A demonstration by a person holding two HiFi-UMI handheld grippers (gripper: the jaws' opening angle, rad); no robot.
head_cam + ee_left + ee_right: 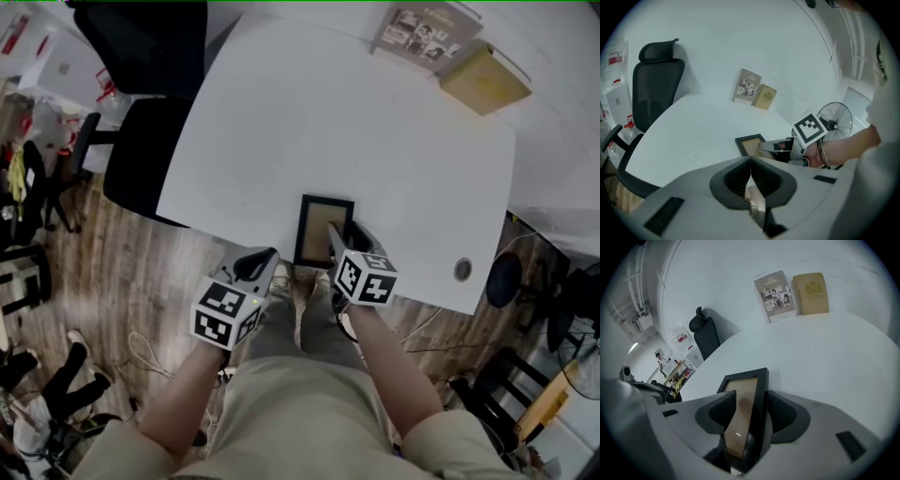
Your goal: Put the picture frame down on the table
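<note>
Head view puts the picture frame (317,220) at the near edge of the white desk (375,141), about midway along that edge, with its long side running away from the person. The right gripper (334,232) reaches in over that edge. In the right gripper view its jaws are clenched on the frame's dark border at the near right side, with the tan panel between the pads. Gripping the border gives a firm hold on a thin, flat object and leaves most of the frame free to settle on the surface. The frame looks low and nearly flat, but I cannot tell whether its back is resting on the desk yet. The left gripper (262,259) hangs just off the near edge, beside the frame and not touching it. In the left gripper view its jaws are pressed together with nothing between them, so it seems to be kept out of the way. A booklet (424,30) and a yellow book (485,80) sit near the far right corner, well apart from the frame, so there is plenty of room to set it down.
</note>
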